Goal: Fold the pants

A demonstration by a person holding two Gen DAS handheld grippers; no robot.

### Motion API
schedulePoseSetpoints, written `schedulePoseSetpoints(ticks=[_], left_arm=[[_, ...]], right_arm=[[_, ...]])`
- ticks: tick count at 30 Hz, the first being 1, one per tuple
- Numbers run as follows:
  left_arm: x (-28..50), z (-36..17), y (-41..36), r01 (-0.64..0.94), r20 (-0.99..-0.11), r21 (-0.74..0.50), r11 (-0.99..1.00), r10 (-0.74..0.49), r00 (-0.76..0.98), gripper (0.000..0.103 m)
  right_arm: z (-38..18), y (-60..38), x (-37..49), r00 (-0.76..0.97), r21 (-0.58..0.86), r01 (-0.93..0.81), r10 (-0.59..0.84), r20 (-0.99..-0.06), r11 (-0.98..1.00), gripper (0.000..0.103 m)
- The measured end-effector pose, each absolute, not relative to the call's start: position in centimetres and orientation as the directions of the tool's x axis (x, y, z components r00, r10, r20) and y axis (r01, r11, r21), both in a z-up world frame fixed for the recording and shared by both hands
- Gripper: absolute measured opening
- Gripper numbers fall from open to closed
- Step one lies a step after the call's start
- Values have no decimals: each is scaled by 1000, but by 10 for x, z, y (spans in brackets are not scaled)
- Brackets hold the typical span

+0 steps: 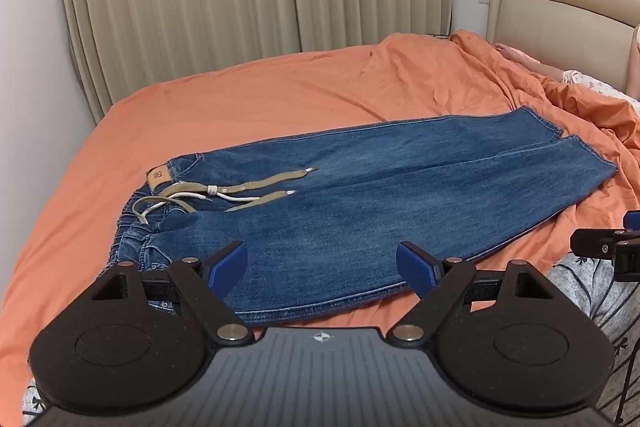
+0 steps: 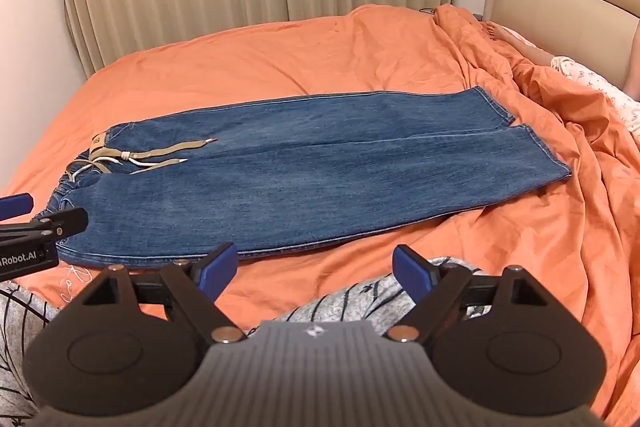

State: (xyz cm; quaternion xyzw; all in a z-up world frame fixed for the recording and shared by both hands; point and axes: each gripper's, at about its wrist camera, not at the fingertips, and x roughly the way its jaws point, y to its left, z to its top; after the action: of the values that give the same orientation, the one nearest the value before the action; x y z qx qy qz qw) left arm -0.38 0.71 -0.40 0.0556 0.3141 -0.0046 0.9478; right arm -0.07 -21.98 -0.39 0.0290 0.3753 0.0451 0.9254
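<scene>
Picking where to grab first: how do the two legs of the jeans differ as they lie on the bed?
The near leg lies toward the grippers; the far leg lies toward the curtains. The near leg's cuff reaches farther right than the far leg's. Both are flat, side by side, touching.

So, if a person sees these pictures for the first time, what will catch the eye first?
Most striking is the pair of blue denim jeans, spread flat across the middle of the bright orange bed sheet, waistband to the left and leg hems to the right. Next come the beige and white drawstrings lying loose on the denim near the waistband. Both tools, left and right, are open at the near edge, holding nothing.
</scene>
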Motion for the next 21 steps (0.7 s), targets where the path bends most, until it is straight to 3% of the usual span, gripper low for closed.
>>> schedulePoseSetpoints(ticks=[21], left_arm=[[-4, -3, 12, 38, -597, 109, 993, 35, 801, 98]], right_arm=[[-9, -219, 1, 709, 104, -66, 120, -695, 992, 81]])
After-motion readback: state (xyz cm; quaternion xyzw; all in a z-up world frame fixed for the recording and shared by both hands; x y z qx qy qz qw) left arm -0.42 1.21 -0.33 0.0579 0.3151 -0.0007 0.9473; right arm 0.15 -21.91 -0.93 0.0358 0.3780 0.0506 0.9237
